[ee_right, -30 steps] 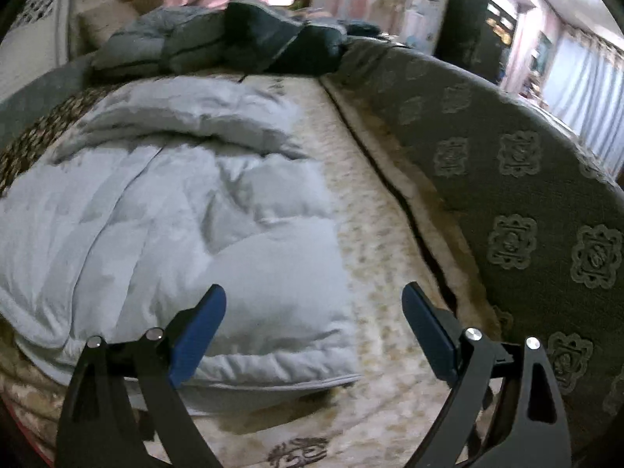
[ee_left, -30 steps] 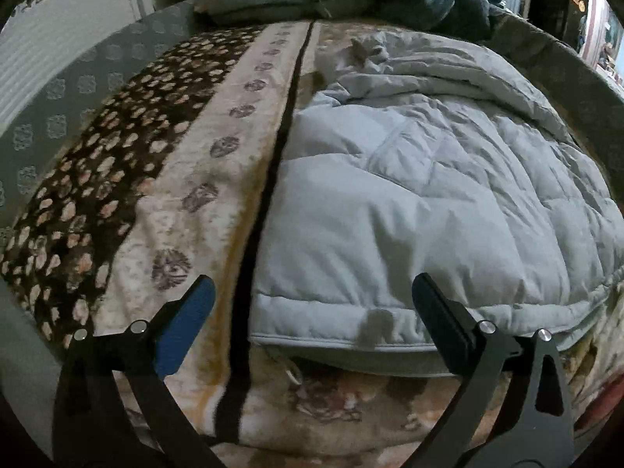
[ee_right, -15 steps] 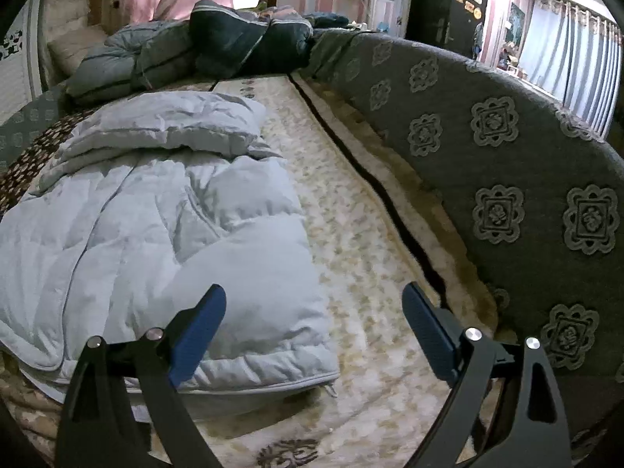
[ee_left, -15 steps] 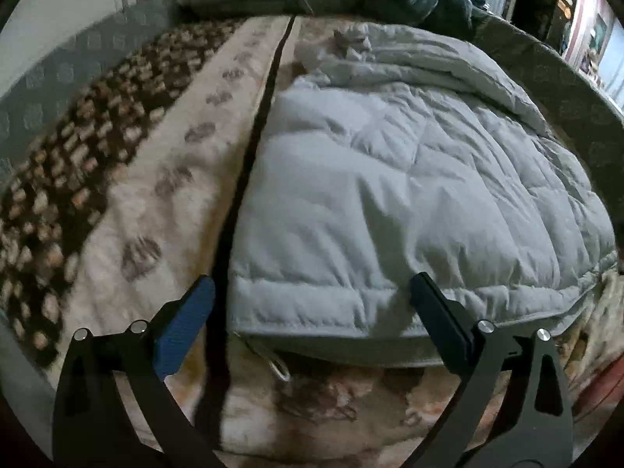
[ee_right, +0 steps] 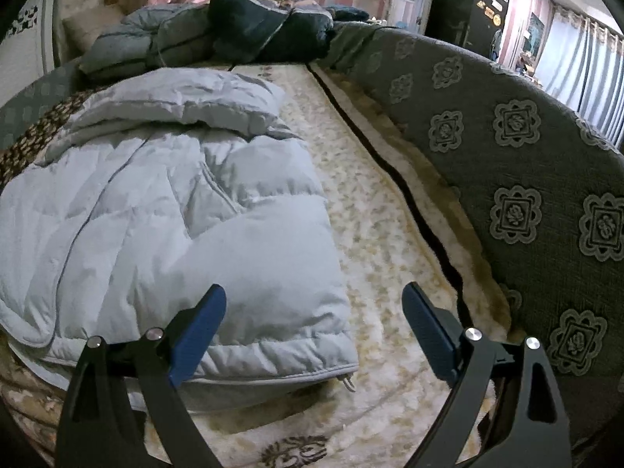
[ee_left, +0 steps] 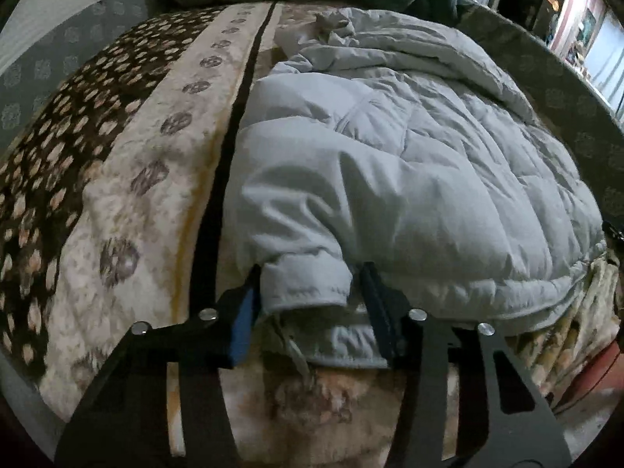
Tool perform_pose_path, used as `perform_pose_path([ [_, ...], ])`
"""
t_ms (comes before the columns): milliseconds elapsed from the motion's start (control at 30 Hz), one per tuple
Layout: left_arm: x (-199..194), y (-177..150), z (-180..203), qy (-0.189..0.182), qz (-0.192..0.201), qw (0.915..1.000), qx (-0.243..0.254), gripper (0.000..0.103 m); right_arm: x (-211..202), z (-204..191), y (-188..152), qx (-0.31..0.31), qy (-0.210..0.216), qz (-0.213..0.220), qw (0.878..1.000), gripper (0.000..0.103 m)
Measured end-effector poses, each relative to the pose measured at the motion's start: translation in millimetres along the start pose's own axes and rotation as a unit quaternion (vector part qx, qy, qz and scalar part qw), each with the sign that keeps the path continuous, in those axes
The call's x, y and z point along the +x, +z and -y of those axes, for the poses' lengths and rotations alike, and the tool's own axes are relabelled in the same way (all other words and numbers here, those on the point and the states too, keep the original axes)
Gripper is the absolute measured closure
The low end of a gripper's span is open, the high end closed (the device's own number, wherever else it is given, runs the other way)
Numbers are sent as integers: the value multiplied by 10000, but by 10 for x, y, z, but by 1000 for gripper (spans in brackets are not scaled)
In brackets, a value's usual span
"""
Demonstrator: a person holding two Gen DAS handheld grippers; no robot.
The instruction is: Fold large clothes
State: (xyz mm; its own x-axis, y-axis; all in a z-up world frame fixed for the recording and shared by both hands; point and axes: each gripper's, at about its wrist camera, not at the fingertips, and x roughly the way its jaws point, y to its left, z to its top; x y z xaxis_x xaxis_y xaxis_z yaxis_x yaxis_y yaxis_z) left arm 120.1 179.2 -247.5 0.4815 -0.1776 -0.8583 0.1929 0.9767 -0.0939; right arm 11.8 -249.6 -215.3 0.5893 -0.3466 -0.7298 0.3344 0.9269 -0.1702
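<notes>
A large pale grey quilted down coat [ee_left: 409, 163] lies spread on a patterned blanket [ee_left: 128, 202] over a bed. My left gripper [ee_left: 308, 292] is shut on the coat's near left hem corner, which bunches between its pads. In the right wrist view the coat [ee_right: 163, 210] fills the left half. My right gripper [ee_right: 312, 312] is open and empty just above the coat's near right hem corner, its left finger over the fabric, its right finger over bare blanket [ee_right: 382, 234].
A grey upholstered rail with flower motifs [ee_right: 518, 210] runs along the bed's right side. Folded dark and grey bedding [ee_right: 234, 35] is piled at the far end. The left rail [ee_left: 46, 58] borders the other side.
My left gripper has moved forward and closed on the coat's hem corner, bunching it. My right gripper stays open and has shifted slightly nearer the right hem corner.
</notes>
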Motion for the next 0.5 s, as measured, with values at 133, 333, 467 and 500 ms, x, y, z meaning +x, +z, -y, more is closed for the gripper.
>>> perform_pose_path([
  [133,88,123,32,-25,-55,10000,41,64,15,52,-4,59,98,-103,9999,11],
  [333,42,58,13,29,13,10000,-32,65,68,221,-108,223,394,-281,9986,11],
  [467,8,49,15,144,10,9998,-103,59,133,284,-160,308,719,-324,9964,11],
  [500,-9,52,8,195,17,9997,-126,53,173,292,-174,321,792,-348,9957,11],
])
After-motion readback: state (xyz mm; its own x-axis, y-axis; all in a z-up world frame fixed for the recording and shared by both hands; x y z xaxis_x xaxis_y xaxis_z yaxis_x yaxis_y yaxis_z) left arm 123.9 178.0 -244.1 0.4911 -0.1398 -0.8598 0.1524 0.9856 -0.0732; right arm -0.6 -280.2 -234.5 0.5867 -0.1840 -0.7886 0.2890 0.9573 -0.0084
